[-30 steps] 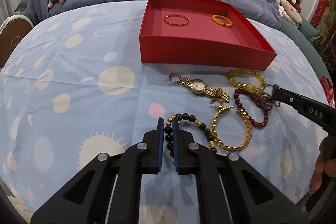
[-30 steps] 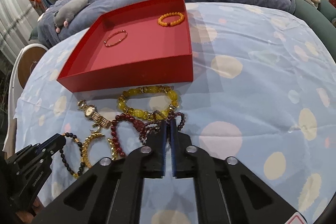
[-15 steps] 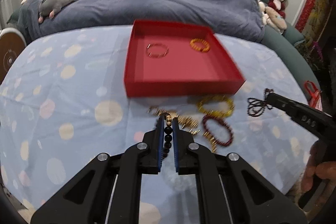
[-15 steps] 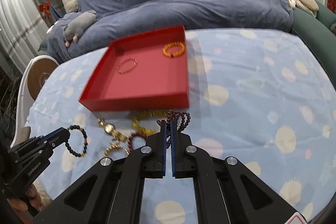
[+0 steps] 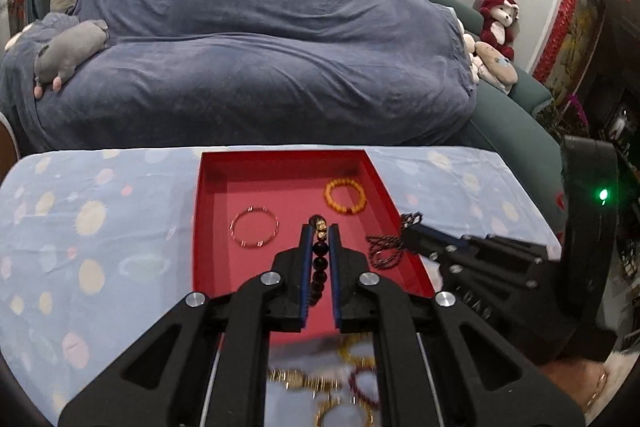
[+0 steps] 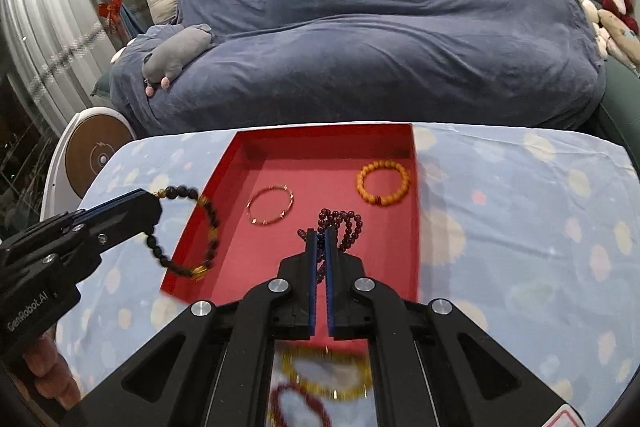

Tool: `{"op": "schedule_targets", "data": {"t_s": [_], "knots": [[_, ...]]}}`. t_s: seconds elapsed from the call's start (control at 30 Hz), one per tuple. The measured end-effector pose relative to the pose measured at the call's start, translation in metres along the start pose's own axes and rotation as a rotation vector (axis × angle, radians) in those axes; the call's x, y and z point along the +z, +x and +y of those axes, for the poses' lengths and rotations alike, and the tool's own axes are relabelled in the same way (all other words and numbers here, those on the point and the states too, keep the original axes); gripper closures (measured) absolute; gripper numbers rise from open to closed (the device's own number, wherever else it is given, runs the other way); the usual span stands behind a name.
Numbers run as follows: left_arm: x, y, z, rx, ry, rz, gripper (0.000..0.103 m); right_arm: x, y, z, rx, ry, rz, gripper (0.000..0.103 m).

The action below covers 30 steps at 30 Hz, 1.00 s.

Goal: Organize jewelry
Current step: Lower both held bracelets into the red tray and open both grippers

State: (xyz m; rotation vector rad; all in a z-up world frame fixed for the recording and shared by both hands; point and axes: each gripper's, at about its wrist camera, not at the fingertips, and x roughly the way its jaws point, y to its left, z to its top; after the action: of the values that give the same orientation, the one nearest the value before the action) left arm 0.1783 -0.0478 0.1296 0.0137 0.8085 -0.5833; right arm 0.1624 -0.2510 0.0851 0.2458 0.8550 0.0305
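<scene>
The left gripper (image 5: 319, 231) has its fingers clamped on a black bead bracelet (image 6: 191, 227), and the right gripper (image 6: 320, 233) has its fingers clamped on a dark purple bead strand (image 6: 342, 225). Both pieces hang in the air over the red box (image 5: 208, 227), which sits on the counter (image 6: 520, 207) with its spotted blue cloth.

The step in hand looks like the drop into the box. To do it well, each piece should be lowered until its dangling loop rests on the box floor before the fingers part, so the beads settle instead of bouncing out. From the right wrist view the black bracelet hangs across the box's left wall, so the left gripper should likely go further inward first. Each piece needs a bare patch, clear of the 2 already lying there, and the 2 grippers should stay apart so the strands do not tangle.

Counted: 1 box; 2 bracelets lying in it, a thin copper-coloured bangle (image 5: 254, 231) and an orange bead bracelet (image 5: 345, 195); 2 pieces held, 1 per gripper. More jewelry (image 6: 326, 371) lies on the counter in front of the box, blurred and half hidden by the grippers: at least a yellow bead bracelet, a red bead bracelet and some gold pieces, their exact number unclear.
</scene>
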Motion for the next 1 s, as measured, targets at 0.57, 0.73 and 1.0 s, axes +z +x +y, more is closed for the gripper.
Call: {"op": "schedule_targets", "data": {"t_s": [0.57, 0.73, 1.0], "knots": [[-0.013, 0.098, 0.031, 0.076, -0.014, 0.113, 0.095, 0.007, 0.08, -0.016, -0.078, -0.005, 0.087, 0.099], [-0.011, 0.096, 0.041, 0.117, -0.037, 0.098, 0.06, 0.01, 0.063, -0.024, -0.108, 0.009, 0.033, 0.079], [-0.026, 0.048, 0.043, 0.231, -0.054, 0.021, 0.035, -0.015, 0.011, -0.031, -0.124, 0.013, -0.022, 0.067]]}}
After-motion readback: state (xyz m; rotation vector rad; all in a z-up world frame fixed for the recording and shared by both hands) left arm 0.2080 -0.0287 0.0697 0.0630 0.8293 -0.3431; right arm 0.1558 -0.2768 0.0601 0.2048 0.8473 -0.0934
